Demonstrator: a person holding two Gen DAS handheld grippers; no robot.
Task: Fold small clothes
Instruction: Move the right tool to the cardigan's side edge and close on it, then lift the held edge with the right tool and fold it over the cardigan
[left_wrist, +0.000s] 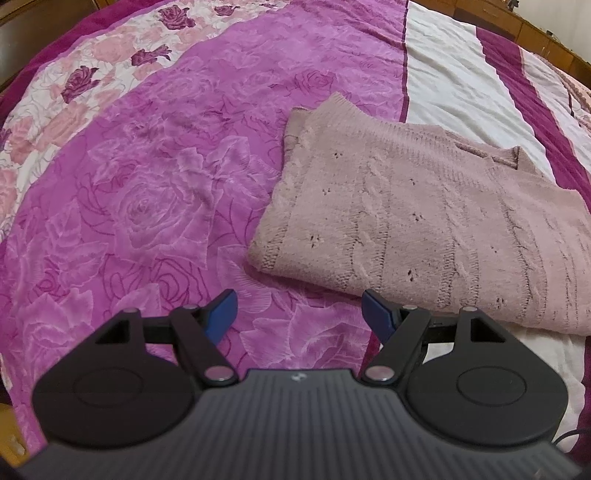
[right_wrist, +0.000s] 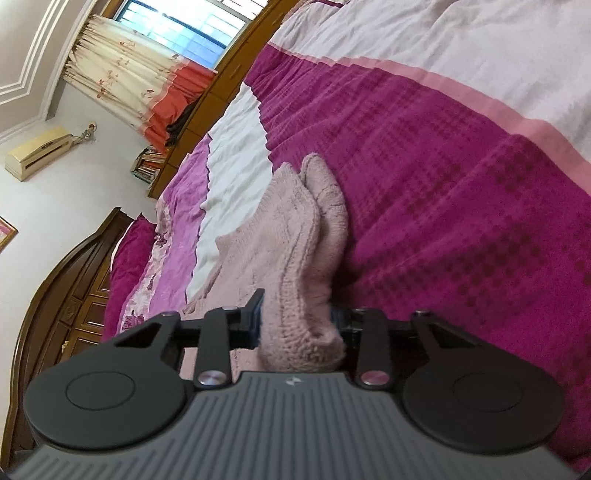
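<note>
A dusty-pink cable-knit sweater (left_wrist: 424, 221) lies folded flat on the magenta rose-print bedspread (left_wrist: 166, 184), right of centre in the left wrist view. My left gripper (left_wrist: 299, 306) hovers open just in front of its near left corner, with nothing between the blue pads (left_wrist: 221, 314). In the right wrist view a thick folded edge of the sweater (right_wrist: 288, 229) runs back into my right gripper (right_wrist: 295, 317). That gripper is shut on it, and the knit bunches up between the jaws and hides the pads.
A white stripe (left_wrist: 443, 74) and dark magenta bands cross the bedspread beyond the sweater. A textured magenta blanket (right_wrist: 461, 184) lies to its right. A wooden headboard (right_wrist: 55, 295), a curtained window (right_wrist: 140, 74) and a wall air conditioner (right_wrist: 37, 151) border the bed.
</note>
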